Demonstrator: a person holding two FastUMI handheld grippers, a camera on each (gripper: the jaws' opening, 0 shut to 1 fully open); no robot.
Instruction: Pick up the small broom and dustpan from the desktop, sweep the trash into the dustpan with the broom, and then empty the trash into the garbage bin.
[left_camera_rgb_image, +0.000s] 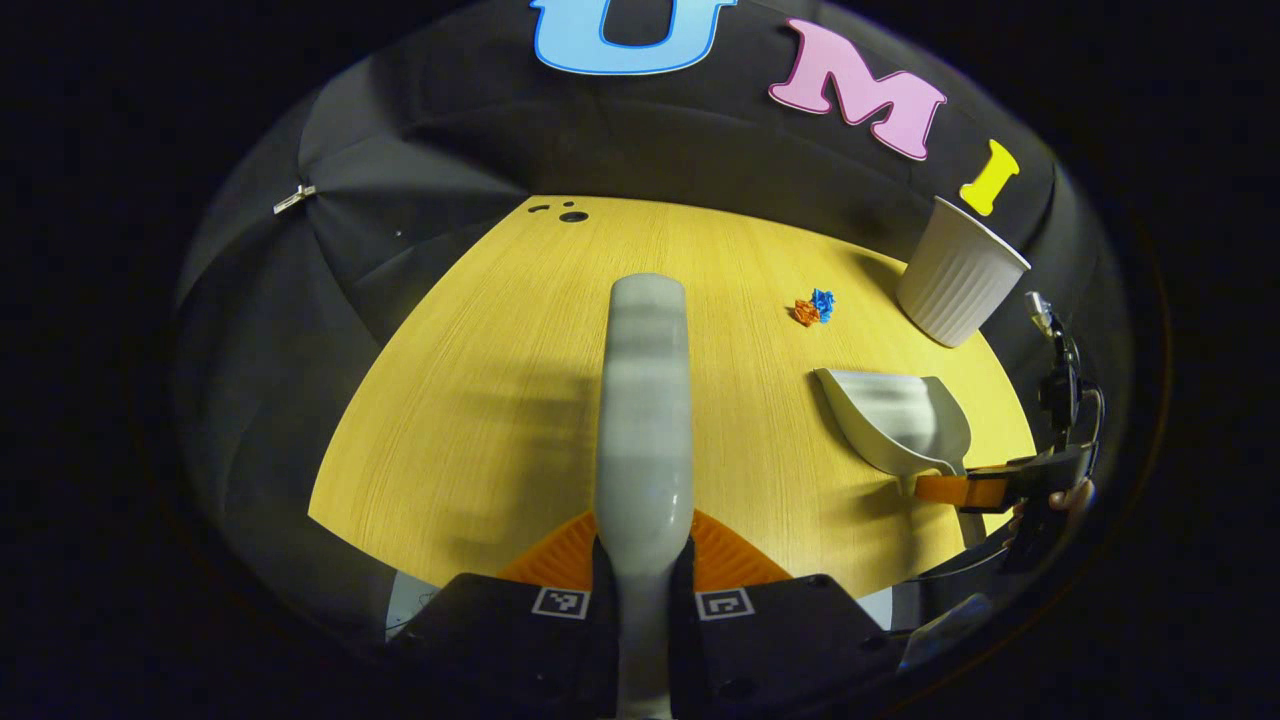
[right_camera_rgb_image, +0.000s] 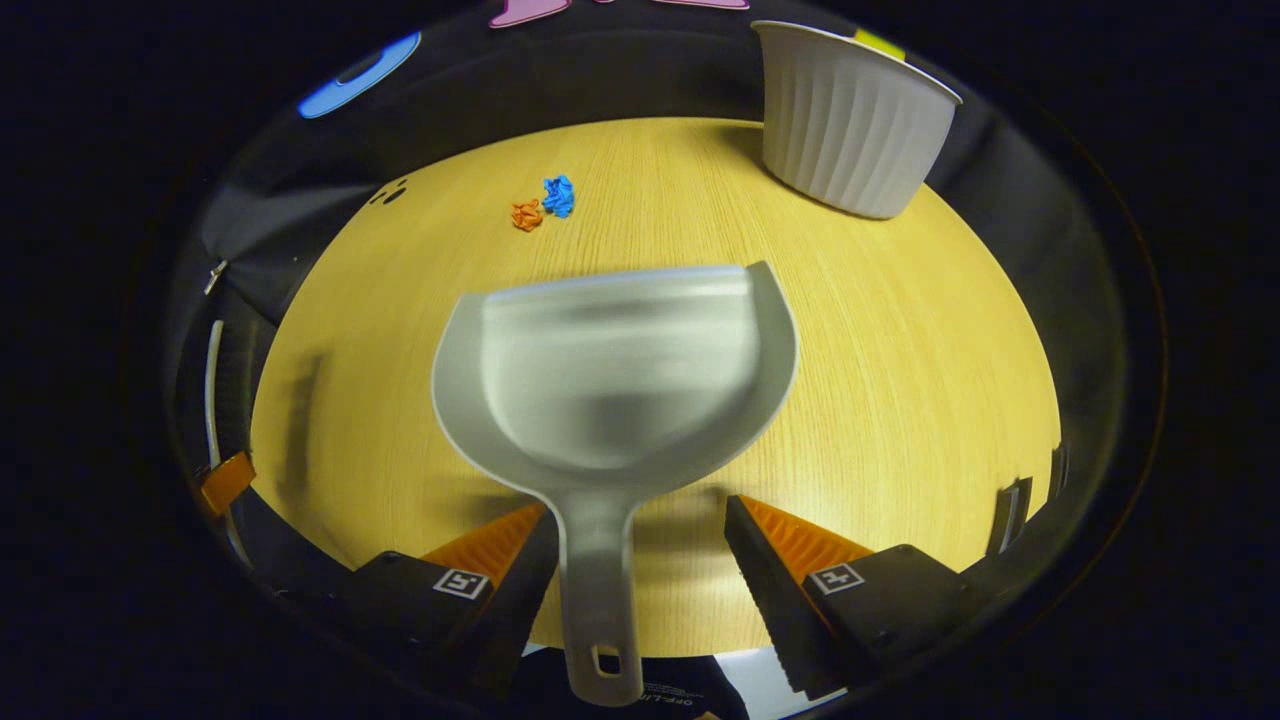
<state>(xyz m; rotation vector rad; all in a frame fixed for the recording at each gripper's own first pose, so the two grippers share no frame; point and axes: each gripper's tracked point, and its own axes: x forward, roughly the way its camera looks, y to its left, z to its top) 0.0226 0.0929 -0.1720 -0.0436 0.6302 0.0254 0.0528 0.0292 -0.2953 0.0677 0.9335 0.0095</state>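
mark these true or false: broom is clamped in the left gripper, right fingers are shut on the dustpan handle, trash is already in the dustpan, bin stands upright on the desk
1. The left gripper is shut on the broom handle. True.
2. The right gripper presses the dustpan handle with both fingers. False: its fingers stand apart, and the right one is clear of the handle.
3. The orange and blue paper scraps lie in the dustpan. False: they lie on the desk beyond it.
4. The white ribbed bin stands upright. True.

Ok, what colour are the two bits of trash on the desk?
One scrap is orange, the other scrap blue; the right gripper view shows them best.
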